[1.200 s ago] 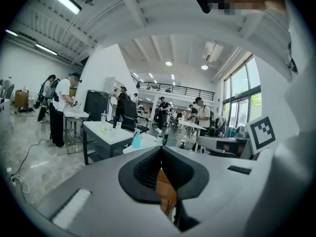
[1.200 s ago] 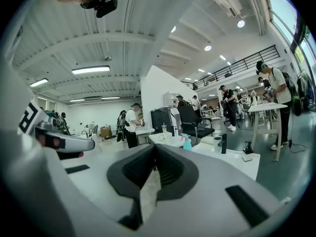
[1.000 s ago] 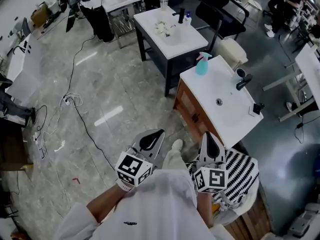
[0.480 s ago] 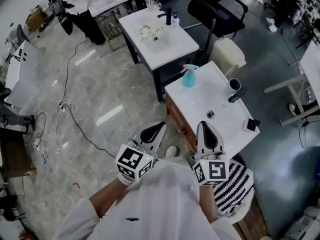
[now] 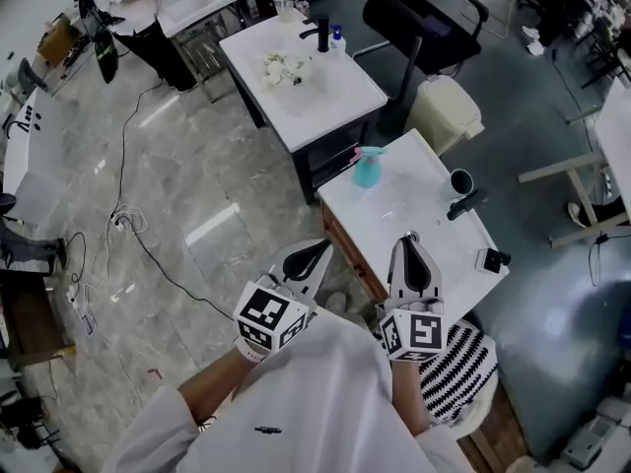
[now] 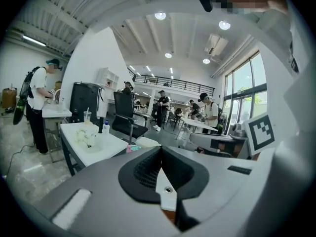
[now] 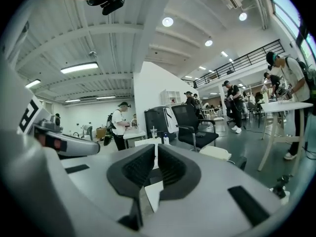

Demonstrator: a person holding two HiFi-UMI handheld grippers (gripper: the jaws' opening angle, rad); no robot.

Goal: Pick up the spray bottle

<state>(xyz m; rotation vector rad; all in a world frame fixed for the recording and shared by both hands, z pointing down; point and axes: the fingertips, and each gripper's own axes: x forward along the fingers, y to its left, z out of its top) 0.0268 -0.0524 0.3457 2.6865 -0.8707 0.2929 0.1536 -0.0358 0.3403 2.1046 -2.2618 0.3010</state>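
A teal spray bottle (image 5: 368, 168) with a pink trigger stands upright at the far left corner of a white sink counter (image 5: 394, 220). In the left gripper view only the top of the spray bottle (image 6: 132, 148) peeks over the jaw. My left gripper (image 5: 314, 252) is shut and empty, hanging over the floor just left of the counter's near corner. My right gripper (image 5: 412, 248) is shut and empty above the counter's near part, short of the bottle. In their own views the left gripper (image 6: 160, 149) and right gripper (image 7: 156, 149) hold nothing.
A black faucet (image 5: 465, 203) and drain sit on the near counter. Behind it stands a second white sink table (image 5: 335, 92), a black chair (image 5: 419, 8) and a cream bin (image 5: 444, 111). Cables (image 5: 128, 215) trail over the marble floor. A striped stool (image 5: 463, 358) is at my right.
Both grippers have travelled forward together; the counter and spray bottle now lie closer to them in the head view. The jaws stay shut and empty.
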